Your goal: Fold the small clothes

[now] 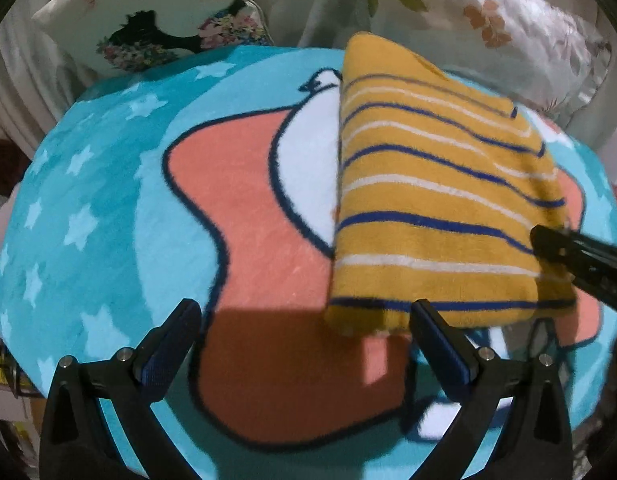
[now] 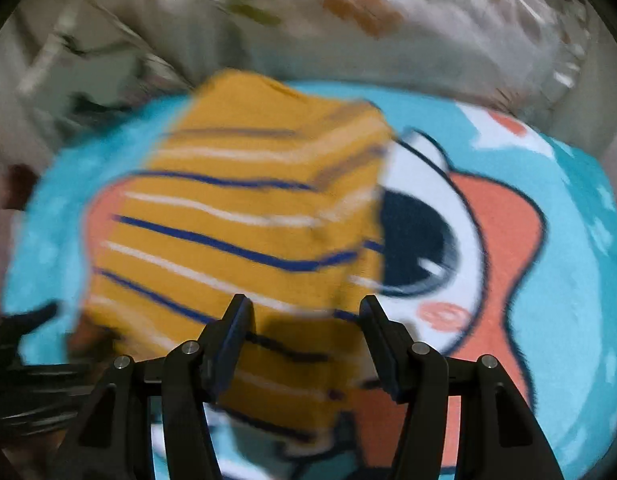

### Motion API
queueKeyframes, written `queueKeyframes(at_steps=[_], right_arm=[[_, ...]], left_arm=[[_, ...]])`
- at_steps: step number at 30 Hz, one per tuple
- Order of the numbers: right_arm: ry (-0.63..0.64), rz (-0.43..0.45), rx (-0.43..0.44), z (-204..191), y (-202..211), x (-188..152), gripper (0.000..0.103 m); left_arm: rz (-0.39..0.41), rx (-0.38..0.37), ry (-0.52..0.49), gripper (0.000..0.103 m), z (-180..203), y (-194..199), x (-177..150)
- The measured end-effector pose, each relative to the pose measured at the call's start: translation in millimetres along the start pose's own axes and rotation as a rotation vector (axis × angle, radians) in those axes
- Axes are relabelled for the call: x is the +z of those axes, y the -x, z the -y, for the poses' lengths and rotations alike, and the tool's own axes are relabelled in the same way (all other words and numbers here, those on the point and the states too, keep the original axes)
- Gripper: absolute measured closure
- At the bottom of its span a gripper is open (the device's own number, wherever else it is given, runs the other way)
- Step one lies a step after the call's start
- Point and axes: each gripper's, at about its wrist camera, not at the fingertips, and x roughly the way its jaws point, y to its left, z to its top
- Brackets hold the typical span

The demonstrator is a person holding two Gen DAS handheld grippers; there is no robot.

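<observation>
A turquoise cartoon blanket (image 1: 108, 184) lies before floral pillows (image 1: 508, 20).

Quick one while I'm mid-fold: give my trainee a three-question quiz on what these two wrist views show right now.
1. True or false: the left claw is shut on the yellow garment.
2. What does the garment lie on? A) a bare wooden table B) a blue blanket with white stars C) a metal tray
3. Fill in: the garment has blue and ____ stripes.

Key:
1. False. Its jaws stand wide apart, and the garment's near edge lies by one finger only.
2. B.
3. White.

The right claw is also open, poised over the garment's near end.
</observation>
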Motion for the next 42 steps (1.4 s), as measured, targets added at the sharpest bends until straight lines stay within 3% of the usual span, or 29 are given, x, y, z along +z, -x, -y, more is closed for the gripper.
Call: queueKeyframes(at_steps=[2, 5, 8, 11, 13, 17, 20, 22, 26, 28, 29, 31, 34, 38, 40, 42], right_arm=[[-0.085, 0.013, -0.001, 18.4, 7.2, -2.4, 0.041], [-0.092, 0.067, -0.012, 23.9, 23.3, 2.9, 0.040], [-0.081, 0.087, 0.000, 18.2, 27.9, 10.9, 0.040], [-0.094, 0.056, 0.067, 14.2, 18.0, 10.2, 0.040], [-0.089, 0.026, 0.054, 17.5, 5.8, 0.2, 0.040], [-0.126, 0.026, 0.025, 34.0, 10.1, -4.3, 0.035], [-0.081, 0.126, -0.005, 24.7, 33.4, 15.7, 0.035], [-0.072, 0.166, 0.024, 15.5, 38.4, 36.8, 0.035], [-0.148, 0.105, 0.120, 9.1, 6.2, 76.4, 0.037], [-0.152, 0.035, 0.037, 13.3, -28.4, 88.9, 0.037], [-0.160, 0.000, 0.038, 19.8, -44.7, 91.8, 0.036], [-0.200, -0.003, 0.068, 27.8, -48.1, 93.9, 0.034], [-0.159, 0.063, 0.022, 15.6, -26.1, 99.6, 0.034], [-0.060, 0.085, -0.039, -9.9, -23.7, 111.1, 0.034], [-0.052, 0.060, -0.066, -8.9, -30.6, 111.5, 0.035], [-0.066, 0.035, -0.080, 3.9, -42.7, 108.0, 0.030]], left_arm=[[0.045, 0.004, 0.005, 0.000, -7.8, 14.4, 8.1], [0.081, 0.003, 0.001, 0.000, -9.8, 22.2, 25.3], [0.062, -0.022, -0.009, 0.000, -2.3, 9.2, 42.1], [0.007, 0.029, -0.024, 0.000, 1.4, -19.2, 46.9], [-0.032, -0.004, 0.013, 0.000, -7.3, -31.3, 43.0], [-0.020, -0.012, 0.029, 0.000, -15.2, -22.0, 40.1], [0.000, -0.005, 0.010, 0.000, -11.0, -14.7, 43.8], [0.011, -0.019, -0.005, 0.000, -4.8, -10.6, 47.1], [-0.003, 0.016, -0.048, 0.000, 4.3, -18.5, 52.5], [-0.045, 0.001, -0.024, 0.000, -1.8, -29.0, 53.4], [-0.063, -0.029, 0.010, 0.000, -7.8, -28.9, 54.9], [-0.016, -0.055, 0.040, 0.000, -15.1, -11.5, 59.2], [0.042, -0.060, 0.019, 0.000, -13.2, 3.4, 73.4], [-0.006, -0.065, 0.015, 0.000, -6.4, -21.0, 109.6], [-0.059, -0.010, 0.020, 0.000, -7.4, -48.0, 121.4], [-0.101, -0.003, 0.035, 0.000, -13.2, -64.3, 123.4]])
